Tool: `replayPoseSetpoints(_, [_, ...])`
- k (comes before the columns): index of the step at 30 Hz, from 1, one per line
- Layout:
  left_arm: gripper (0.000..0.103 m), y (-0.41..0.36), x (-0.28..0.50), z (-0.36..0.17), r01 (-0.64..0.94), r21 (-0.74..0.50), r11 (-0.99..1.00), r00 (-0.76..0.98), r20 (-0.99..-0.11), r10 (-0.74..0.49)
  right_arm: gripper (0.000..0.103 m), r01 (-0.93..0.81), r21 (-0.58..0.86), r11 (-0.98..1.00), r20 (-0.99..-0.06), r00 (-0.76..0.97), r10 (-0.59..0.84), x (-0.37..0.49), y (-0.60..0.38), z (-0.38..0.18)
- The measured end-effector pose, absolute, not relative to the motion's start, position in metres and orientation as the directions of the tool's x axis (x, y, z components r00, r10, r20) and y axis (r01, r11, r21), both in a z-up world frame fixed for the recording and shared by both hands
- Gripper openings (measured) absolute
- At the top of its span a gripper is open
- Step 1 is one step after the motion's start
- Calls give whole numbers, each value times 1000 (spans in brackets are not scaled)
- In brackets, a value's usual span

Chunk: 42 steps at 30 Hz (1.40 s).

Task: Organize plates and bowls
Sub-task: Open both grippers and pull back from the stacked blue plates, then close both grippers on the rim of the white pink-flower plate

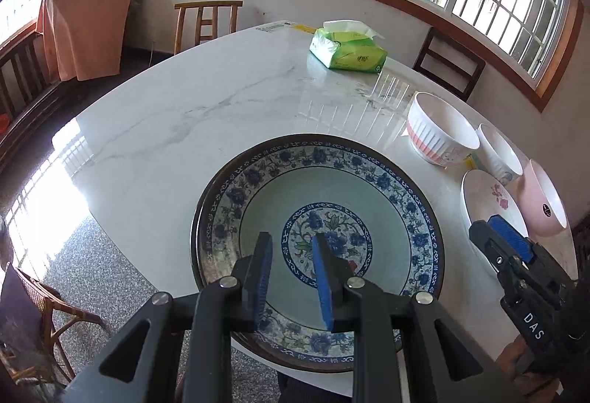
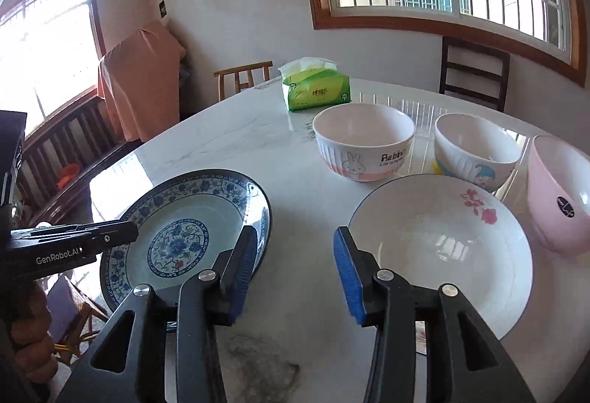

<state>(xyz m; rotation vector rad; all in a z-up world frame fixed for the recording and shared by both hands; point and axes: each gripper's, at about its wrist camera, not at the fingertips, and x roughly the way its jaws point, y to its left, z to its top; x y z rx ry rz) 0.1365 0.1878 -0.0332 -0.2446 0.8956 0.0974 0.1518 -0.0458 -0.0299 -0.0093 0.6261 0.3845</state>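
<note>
A blue-and-white patterned plate [image 1: 368, 189] [image 2: 191, 200] lies at the near left edge of the marble table [image 1: 184, 115], its near rim past the table edge. My left gripper [image 1: 293, 255] [image 2: 129, 233] hovers over it, jaws a little apart with nothing between them. A white plate with a red flower [image 2: 442, 248] [image 1: 486, 200] lies to the right. My right gripper [image 2: 295, 237] [image 1: 496, 233] stands wide open over bare table between the two plates. Behind the white plate stand a rabbit bowl [image 2: 363, 144] [image 1: 438, 130], a smaller cartoon bowl [image 2: 475, 148] [image 1: 497, 152] and a pink bowl [image 2: 560, 192] [image 1: 542, 200].
A green tissue pack [image 1: 346, 48] [image 2: 315, 89] sits at the far side of the table. Wooden chairs [image 1: 206, 19] [image 2: 475, 71] stand around it, and a wicker chair [image 1: 33, 321] is at the near left. A hand [image 2: 29, 340] holds the left gripper's handle.
</note>
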Motion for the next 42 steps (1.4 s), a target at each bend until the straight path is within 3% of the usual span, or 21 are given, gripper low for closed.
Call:
replayPoseSetpoints(5, [23, 149, 129, -27, -121, -105, 987, 644, -765, -3, 41, -219, 81, 972, -512, 828, 229, 128, -101, -26])
replayPoseSetpoints(12, [23, 90, 128, -25, -18, -32, 999, 673, -739, -12, 42, -10, 137, 991, -560, 824, 86, 124, -185, -41])
replayPoseSetpoints(25, [23, 11, 159, -31, 76, 57, 995, 686, -727, -11, 42, 31, 335, 942, -592, 784, 185, 140, -233, -58])
replayPoseSetpoints(35, [23, 8, 210, -40, 87, -185, 979, 565, -800, -202, 42, -14, 370, 929, -595, 765, 248, 164, -225, -61])
replayPoseSetpoints(42, [23, 21, 229, -47, 17, -248, 969, 528, -821, -219, 44, 7, 424, 906, -631, 720, 290, 177, -235, -68])
